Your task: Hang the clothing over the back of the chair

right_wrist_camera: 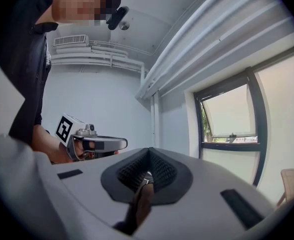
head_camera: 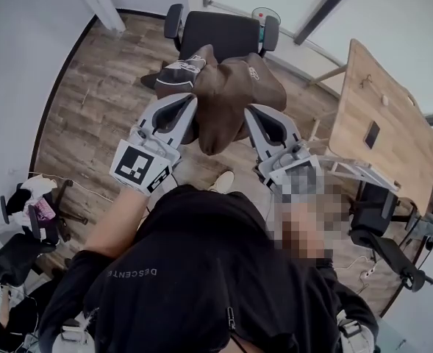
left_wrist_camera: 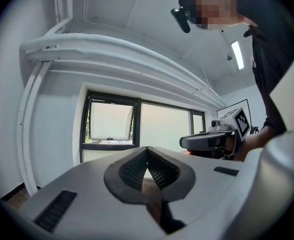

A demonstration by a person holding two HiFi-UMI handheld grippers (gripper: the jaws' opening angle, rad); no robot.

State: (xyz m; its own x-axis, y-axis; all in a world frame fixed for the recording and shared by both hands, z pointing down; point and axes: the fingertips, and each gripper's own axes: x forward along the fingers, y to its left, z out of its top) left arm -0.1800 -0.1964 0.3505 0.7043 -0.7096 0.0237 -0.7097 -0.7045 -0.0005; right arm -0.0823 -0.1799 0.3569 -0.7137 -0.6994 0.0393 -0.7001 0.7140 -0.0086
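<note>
A brown garment (head_camera: 229, 94) hangs bunched between my two grippers, above and just in front of the black office chair (head_camera: 217, 29). My left gripper (head_camera: 188, 103) is shut on the garment's left side, near a grey and white cuff (head_camera: 178, 69). In the left gripper view its jaws (left_wrist_camera: 147, 153) are pressed together with a strip of brown cloth (left_wrist_camera: 154, 204) pinched between them. My right gripper (head_camera: 251, 113) is shut on the garment's right side. In the right gripper view a fold of the brown cloth (right_wrist_camera: 141, 206) runs out from between the closed jaws (right_wrist_camera: 147, 155). Both grippers point level.
A wooden table (head_camera: 381, 116) with a dark phone (head_camera: 372, 134) stands at the right. Dark bags and a small cart (head_camera: 26, 219) sit at the left on the wood floor (head_camera: 98, 94). A black stand (head_camera: 389, 245) lies at the lower right. A window (left_wrist_camera: 112, 121) is ahead.
</note>
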